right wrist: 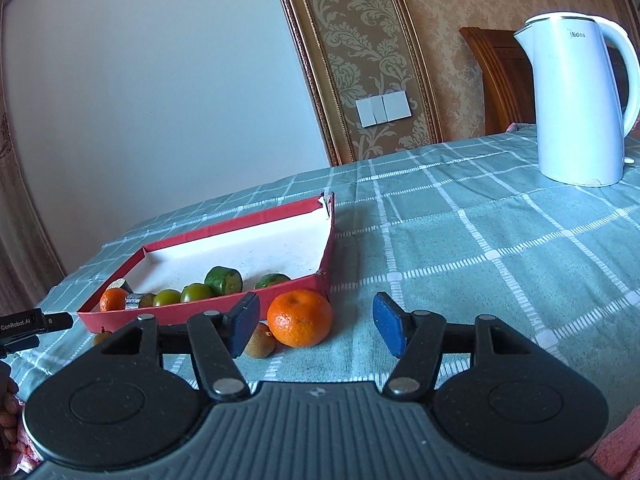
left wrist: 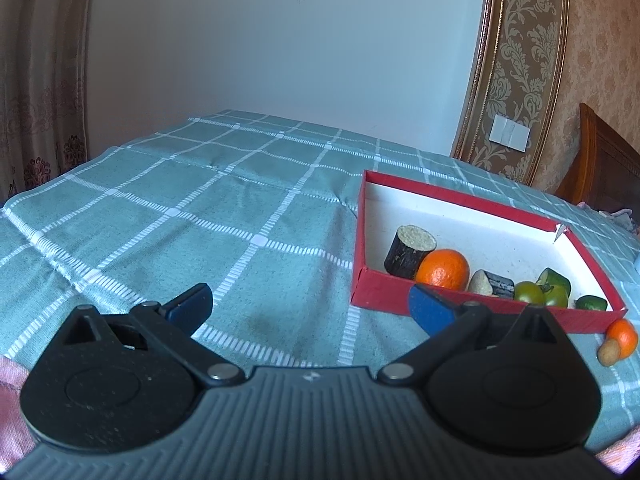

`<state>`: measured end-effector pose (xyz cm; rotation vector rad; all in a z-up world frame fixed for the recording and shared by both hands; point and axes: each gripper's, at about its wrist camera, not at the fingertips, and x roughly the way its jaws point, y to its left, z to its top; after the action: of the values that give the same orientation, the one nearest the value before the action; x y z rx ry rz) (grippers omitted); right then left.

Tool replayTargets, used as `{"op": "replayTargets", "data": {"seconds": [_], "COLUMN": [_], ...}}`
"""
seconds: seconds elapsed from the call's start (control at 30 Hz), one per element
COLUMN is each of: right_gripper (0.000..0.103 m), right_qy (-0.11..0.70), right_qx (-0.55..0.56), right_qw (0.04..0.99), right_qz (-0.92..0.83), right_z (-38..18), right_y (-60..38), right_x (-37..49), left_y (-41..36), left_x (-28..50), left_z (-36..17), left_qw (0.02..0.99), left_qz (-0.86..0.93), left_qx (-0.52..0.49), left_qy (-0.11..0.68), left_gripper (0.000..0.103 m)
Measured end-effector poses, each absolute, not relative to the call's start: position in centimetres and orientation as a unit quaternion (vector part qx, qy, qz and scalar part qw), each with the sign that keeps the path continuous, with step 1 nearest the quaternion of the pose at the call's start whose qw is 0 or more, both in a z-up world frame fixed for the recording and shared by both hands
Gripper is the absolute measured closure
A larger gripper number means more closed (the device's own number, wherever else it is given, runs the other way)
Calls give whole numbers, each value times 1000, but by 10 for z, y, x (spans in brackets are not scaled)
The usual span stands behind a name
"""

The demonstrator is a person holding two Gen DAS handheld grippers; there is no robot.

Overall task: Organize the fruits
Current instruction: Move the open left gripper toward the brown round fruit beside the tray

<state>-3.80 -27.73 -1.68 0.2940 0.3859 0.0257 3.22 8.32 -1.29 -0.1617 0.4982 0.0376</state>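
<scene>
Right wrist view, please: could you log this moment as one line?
left gripper open | right gripper open | orange, kiwi outside red box

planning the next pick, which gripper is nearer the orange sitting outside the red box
Right. The right gripper is open just short of the orange, jaws facing it. The left gripper is open over bare tablecloth; the orange lies far off to its right.

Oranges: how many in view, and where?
2. One orange sits inside the red box near its front wall. The second orange lies outside on the tablecloth by the box's front corner, touching a small brown fruit. None seem hidden.
</scene>
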Motion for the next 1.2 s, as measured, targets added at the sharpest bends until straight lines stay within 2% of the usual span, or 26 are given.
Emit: {"op": "replayTargets", "data": {"seconds": [0.67, 1.2], "right_gripper": [38, 38], "right_qy": [180, 166], "right_qx": [188, 210], "right_qw": [966, 963], "right_qz": [8, 0], "right_z": [-20, -22], "right_y": [-291, -298], "right_x": [-41, -47], "left_y": [59, 21], "left_x": [34, 15], "left_z": [-11, 12], "left_qw": [967, 972], "left_qz": [44, -15], "left_qx": [-4, 5], "left_qy": [250, 233], "left_gripper": [0, 0]}}
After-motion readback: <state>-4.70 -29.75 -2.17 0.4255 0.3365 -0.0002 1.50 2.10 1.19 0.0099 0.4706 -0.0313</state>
